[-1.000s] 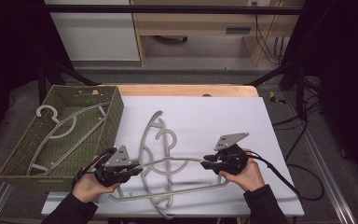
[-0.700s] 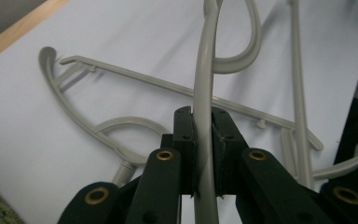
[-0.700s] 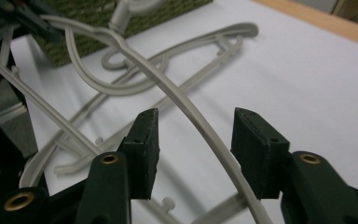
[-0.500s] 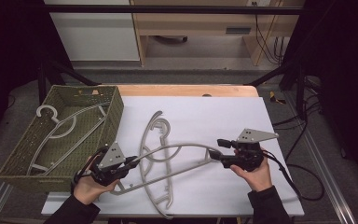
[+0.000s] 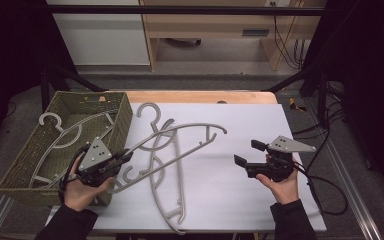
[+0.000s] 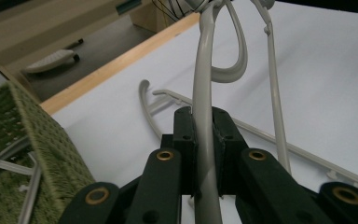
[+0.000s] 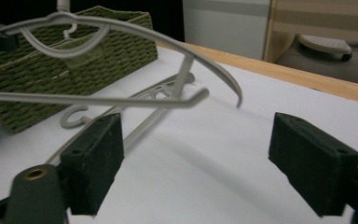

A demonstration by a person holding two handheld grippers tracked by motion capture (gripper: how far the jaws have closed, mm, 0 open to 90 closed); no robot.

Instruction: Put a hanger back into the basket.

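Observation:
My left gripper [image 5: 124, 158] is shut on one arm of a grey plastic hanger [image 5: 190, 131] and holds it tilted above the white table, its free end pointing right. In the left gripper view the pads [image 6: 186, 140] clamp the hanger's arm [image 6: 204, 93]. My right gripper [image 5: 249, 153] stands apart from the hanger's free end; its jaws have just been opening, with nothing between them. In the right gripper view [image 7: 203, 158] the hanger [image 7: 121, 100] hangs ahead of the wide-apart pads [image 7: 93, 158]. A second grey hanger [image 5: 172, 200] lies flat on the table.
A green woven basket [image 5: 125, 117] stands at the left edge of the table with grey hangers [image 5: 60, 132] inside. The white sheet [image 5: 230, 200] covers the table up to a wooden back edge [image 5: 205, 96]. Cables trail at the right.
The right gripper has opened, let go of the hanger and drawn back to the right. The left gripper has lifted the hanger and swung it left, nearer the basket.

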